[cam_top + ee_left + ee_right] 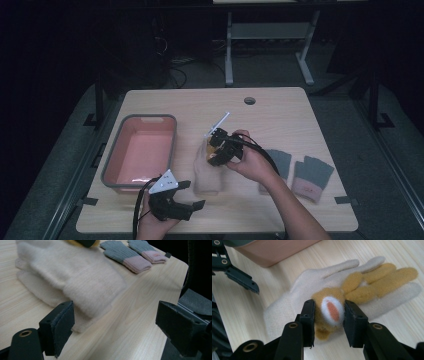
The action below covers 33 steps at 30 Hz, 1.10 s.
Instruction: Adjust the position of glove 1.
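Mustard glove (214,150) sits pinched in the right gripper (220,147) at the tabletop's (280,107) centre, above a cream glove (207,175). At nine o'clock from it stands the pink bin (112,160), grey-rimmed and holding nothing I can see, so I judge the sorting barely begun. At three o'clock lie two grey gloves (312,175) with pink cuffs.

Over to the left gripper view: the left gripper (115,327) hovers with fingers (62,322) spread wide on nothing, just short of the cream glove's ribbed, soft knit cuff.

Right gripper view now: padded fingers (353,320) clamp the mustard glove's fuzzy cuff, a white and orange patch showing between them, its plump fleece digits trailing toward one o'clock over the smooth cream one. Still to do, by my reckoning: four gloves to move.
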{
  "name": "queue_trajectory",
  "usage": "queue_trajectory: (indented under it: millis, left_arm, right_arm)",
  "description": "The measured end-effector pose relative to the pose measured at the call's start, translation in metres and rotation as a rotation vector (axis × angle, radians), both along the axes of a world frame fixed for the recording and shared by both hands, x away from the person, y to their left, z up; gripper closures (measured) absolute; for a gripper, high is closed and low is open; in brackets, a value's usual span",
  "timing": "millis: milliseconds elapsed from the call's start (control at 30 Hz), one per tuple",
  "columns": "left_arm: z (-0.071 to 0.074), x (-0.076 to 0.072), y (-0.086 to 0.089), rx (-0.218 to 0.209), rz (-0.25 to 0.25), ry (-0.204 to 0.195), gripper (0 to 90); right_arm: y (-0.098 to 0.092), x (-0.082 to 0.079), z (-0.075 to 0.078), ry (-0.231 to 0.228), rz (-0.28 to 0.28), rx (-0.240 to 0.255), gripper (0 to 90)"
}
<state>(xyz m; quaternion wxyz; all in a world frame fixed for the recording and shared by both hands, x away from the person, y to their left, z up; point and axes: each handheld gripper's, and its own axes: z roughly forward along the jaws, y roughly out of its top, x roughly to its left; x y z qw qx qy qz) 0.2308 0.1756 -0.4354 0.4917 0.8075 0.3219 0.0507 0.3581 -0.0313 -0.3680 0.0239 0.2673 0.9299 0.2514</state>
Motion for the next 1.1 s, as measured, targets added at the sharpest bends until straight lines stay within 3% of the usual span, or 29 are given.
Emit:
queue_trajectory:
  millis: [367, 933, 1100]
  left_arm:
    - [0.0, 0.001, 0.001, 0.007, -0.002, -0.002, 15.4]
    - [-0.001, 0.001, 0.0, 0.011, -0.002, 0.006, 15.4]
    - [-0.001, 0.001, 0.0, 0.01, -0.001, 0.006, 15.5]
  right_arm:
    - [0.013, 0.006, -0.019, 0.038, -0.004, -0.014, 63.4]
    - [0.01, 0.009, -0.038, 0.065, -0.032, -0.042, 59.7]
    - [0.008, 0.009, -0.042, 0.07, -0.033, -0.026, 57.3]
